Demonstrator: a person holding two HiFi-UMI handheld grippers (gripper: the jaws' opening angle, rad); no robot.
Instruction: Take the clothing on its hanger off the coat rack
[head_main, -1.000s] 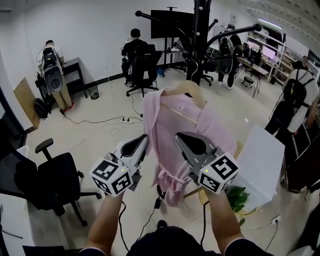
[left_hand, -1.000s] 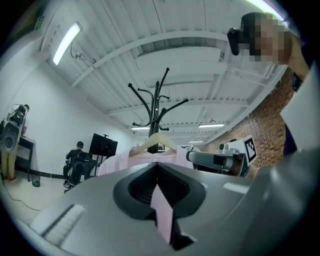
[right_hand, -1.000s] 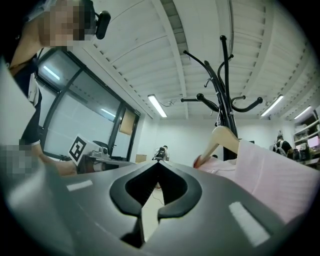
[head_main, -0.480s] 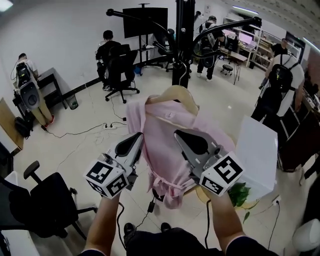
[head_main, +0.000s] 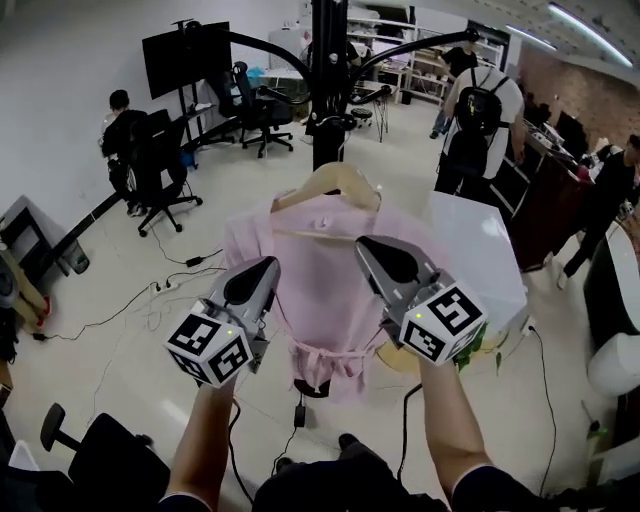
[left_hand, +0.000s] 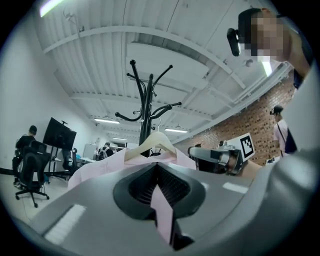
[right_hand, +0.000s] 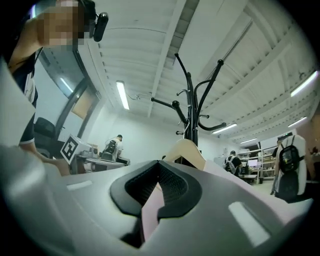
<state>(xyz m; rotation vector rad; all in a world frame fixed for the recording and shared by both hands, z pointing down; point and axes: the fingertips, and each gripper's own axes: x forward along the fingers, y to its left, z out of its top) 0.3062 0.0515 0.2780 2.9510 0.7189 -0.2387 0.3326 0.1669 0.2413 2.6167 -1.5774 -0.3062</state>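
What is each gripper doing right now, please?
Left gripper: shut on the pink garment.
Right gripper: shut on the pink garment too.

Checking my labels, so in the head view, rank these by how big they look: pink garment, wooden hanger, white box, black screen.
1. pink garment
2. white box, partly hidden
3. black screen
4. wooden hanger
The screen and hanger look close in size, and the screen stands far back, so that order is unsure.

Bright, even light from ceiling strip light (right_hand: 122, 95); fisheye bending at edges; near foreground soft.
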